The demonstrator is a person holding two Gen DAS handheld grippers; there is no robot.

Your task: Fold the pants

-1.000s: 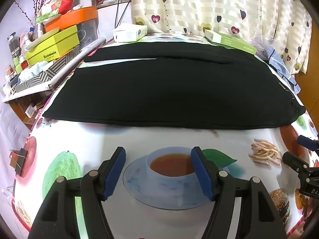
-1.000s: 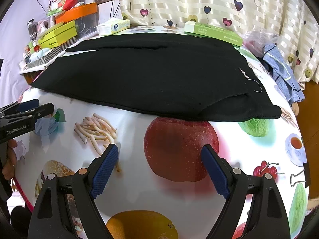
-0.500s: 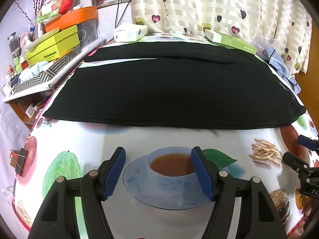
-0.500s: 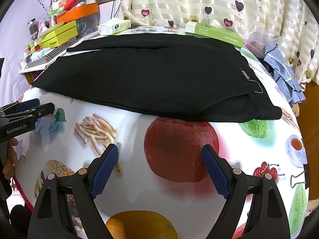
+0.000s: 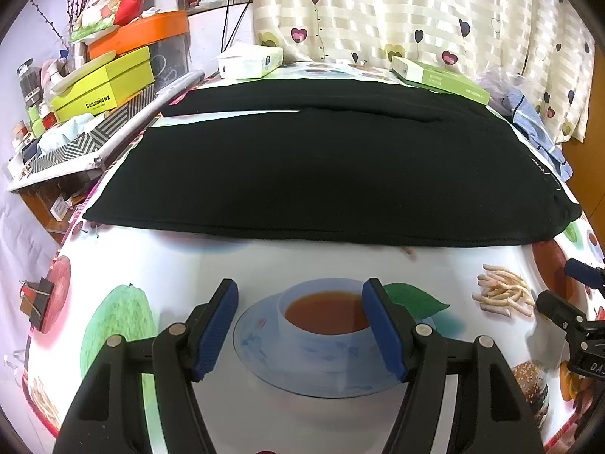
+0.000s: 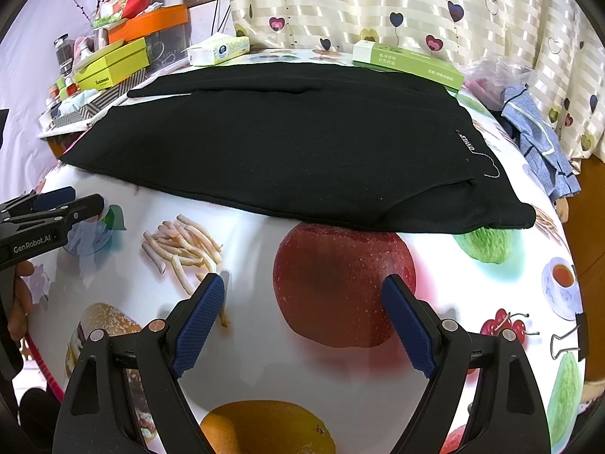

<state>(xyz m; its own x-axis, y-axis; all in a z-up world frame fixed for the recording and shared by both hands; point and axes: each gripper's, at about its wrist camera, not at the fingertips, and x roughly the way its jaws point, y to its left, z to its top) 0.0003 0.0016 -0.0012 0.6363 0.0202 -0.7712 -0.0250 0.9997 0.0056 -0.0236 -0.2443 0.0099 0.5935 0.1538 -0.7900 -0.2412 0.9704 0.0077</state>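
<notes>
We hold the left gripper and right gripper wide and empty above the surface; black pants lie ahead, seemingly flat.

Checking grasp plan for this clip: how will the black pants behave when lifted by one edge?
The pants lie flat with soft folded layers, so they will probably drape limply. The fabric looks thick, so likely somewhat heavy. On the glossy tablecloth they may slide.

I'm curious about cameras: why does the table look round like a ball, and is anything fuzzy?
Left wrist view: the fisheye lens bulges the table, corners go black; the black pants look sharp. Right wrist view: same bulge, shiny glare on the curtain, nothing blurred.
</notes>
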